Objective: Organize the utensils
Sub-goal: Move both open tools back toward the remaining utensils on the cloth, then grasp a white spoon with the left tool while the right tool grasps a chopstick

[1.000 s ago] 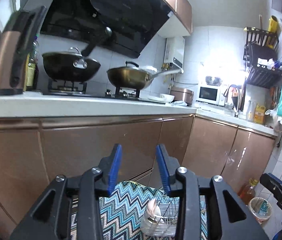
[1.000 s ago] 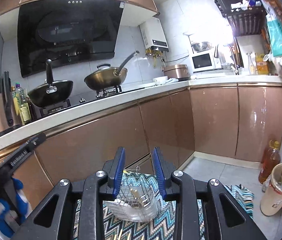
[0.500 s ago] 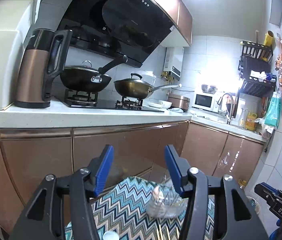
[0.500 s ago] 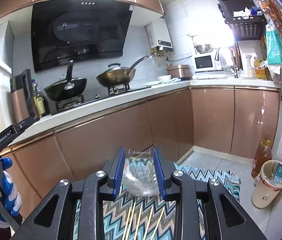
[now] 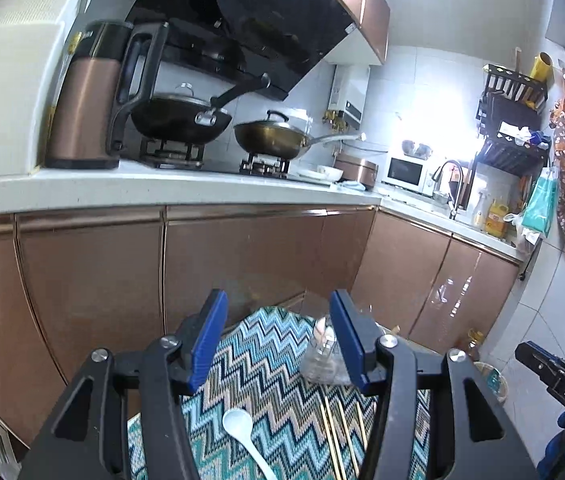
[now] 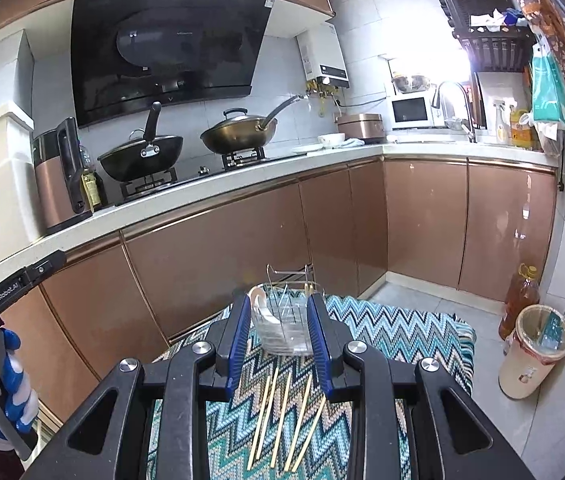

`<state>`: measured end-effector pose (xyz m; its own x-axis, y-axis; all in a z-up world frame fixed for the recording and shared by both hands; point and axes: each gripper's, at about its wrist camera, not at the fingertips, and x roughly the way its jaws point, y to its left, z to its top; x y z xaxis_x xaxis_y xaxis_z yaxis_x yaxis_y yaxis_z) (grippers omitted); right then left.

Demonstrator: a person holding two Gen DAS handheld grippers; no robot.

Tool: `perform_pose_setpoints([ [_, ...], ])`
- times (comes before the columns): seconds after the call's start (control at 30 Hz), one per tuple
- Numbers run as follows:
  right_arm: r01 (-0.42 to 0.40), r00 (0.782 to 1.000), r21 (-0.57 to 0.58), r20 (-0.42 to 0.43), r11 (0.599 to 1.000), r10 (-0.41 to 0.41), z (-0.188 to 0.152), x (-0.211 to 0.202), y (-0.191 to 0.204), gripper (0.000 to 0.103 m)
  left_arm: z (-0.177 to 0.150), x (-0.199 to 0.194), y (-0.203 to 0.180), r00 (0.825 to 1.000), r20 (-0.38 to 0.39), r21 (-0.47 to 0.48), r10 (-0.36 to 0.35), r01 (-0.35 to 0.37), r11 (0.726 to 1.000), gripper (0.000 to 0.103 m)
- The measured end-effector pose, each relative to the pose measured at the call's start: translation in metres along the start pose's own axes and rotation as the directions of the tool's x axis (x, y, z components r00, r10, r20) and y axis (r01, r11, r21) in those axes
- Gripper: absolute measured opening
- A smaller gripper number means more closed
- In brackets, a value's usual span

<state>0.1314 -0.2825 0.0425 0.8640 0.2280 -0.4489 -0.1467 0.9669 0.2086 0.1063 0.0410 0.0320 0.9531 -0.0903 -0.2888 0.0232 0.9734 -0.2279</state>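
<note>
A clear utensil holder with a wire rack (image 6: 285, 320) stands on a zigzag-patterned cloth (image 6: 382, 332); it also shows in the left wrist view (image 5: 322, 354). Several wooden chopsticks (image 6: 282, 416) lie on the cloth in front of it, also seen in the left wrist view (image 5: 340, 436). A white spoon (image 5: 240, 428) lies on the cloth below my left gripper (image 5: 278, 340), which is open and empty. My right gripper (image 6: 280, 340) is open, its fingers either side of the holder's near end without gripping it.
Copper cabinets (image 6: 242, 248) and a white counter (image 5: 162, 188) stand behind the cloth. On the counter are a kettle (image 5: 86, 100) and two woks (image 6: 142, 156). A bin (image 6: 534, 348) and oil bottle (image 6: 520, 296) stand on the floor at right.
Both grippers have pulled back and risen. The left gripper has opened wider. The spoon and chopsticks have come into view on the cloth, and the holder looks farther off.
</note>
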Motion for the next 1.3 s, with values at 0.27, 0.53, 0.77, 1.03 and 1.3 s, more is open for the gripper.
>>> perform_pose_setpoints([
  [0.27, -0.006, 0.994, 0.015, -0.106, 1.000, 0.008, -0.014, 0.021, -0.002, 0.027, -0.021, 0.019, 0.036, 0.991, -0.133, -0.079, -0.021, 0.011, 0.997, 0.051],
  [0.53, -0.088, 0.938, 0.045, -0.334, 0.995, 0.098, -0.049, 0.101, -0.007, 0.027, -0.066, 0.080, 0.066, 0.943, -0.331, -0.109, -0.010, -0.028, 0.994, 0.051],
  [0.77, -0.116, 0.848, 0.083, -0.510, 0.990, 0.142, -0.085, 0.177, -0.011, 0.022, -0.113, 0.131, 0.088, 0.884, -0.467, -0.141, -0.024, -0.048, 0.989, 0.051],
  [1.03, -0.099, 0.765, 0.098, -0.629, 0.990, 0.138, -0.107, 0.250, -0.008, 0.015, -0.154, 0.174, 0.112, 0.822, -0.568, -0.183, -0.050, -0.067, 0.981, 0.051],
  [1.3, -0.060, 0.714, 0.073, -0.694, 0.996, 0.094, -0.121, 0.302, -0.006, 0.012, -0.169, 0.198, 0.120, 0.796, -0.600, -0.191, -0.083, -0.042, 0.981, 0.051],
])
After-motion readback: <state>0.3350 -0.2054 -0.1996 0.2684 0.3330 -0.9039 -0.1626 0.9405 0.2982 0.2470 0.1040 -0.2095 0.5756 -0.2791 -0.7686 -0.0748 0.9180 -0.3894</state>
